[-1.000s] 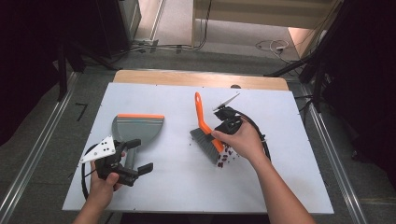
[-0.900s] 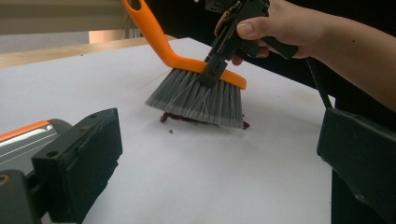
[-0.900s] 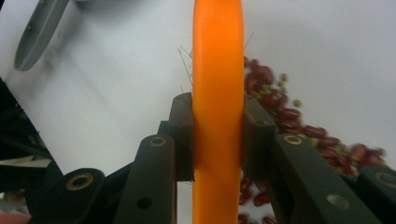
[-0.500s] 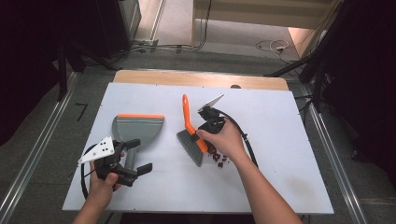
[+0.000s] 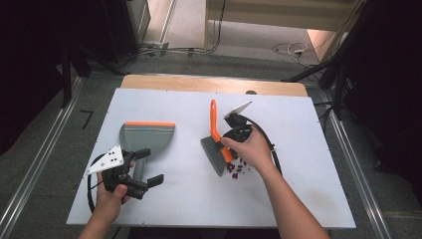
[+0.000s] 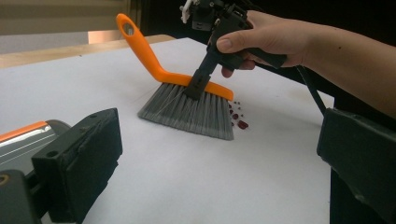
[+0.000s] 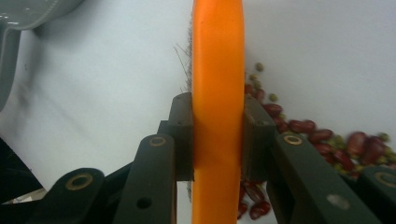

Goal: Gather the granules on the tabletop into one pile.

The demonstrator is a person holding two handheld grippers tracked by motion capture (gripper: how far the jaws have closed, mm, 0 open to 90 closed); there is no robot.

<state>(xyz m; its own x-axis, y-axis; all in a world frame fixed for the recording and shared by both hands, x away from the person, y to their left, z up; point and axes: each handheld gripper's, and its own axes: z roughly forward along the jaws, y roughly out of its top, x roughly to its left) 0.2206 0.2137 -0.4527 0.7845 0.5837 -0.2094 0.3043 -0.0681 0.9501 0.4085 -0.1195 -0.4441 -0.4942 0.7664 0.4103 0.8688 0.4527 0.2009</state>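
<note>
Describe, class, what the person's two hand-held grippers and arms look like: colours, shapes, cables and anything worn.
Both grippers are black, with two blocky flat-faced jaws. The left gripper carries a pale grey three-cornered plate dotted with small holes, and a black cable loops from it. The right gripper has a similar plate and a thick black cable. Both forearms are bare; no sleeves or gloves show.

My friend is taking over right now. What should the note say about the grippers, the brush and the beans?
Right gripper: shut on the orange brush, bristles down on the white table beside the beans.
Left gripper: jaws open, holding nothing, close to the grey dustpan handle.
Done: brush picked up and set against the pile of red and green beans.
Left: sweep the beans across to the dustpan, probably steadying it with the left gripper. No beans are in the pan yet.
</note>
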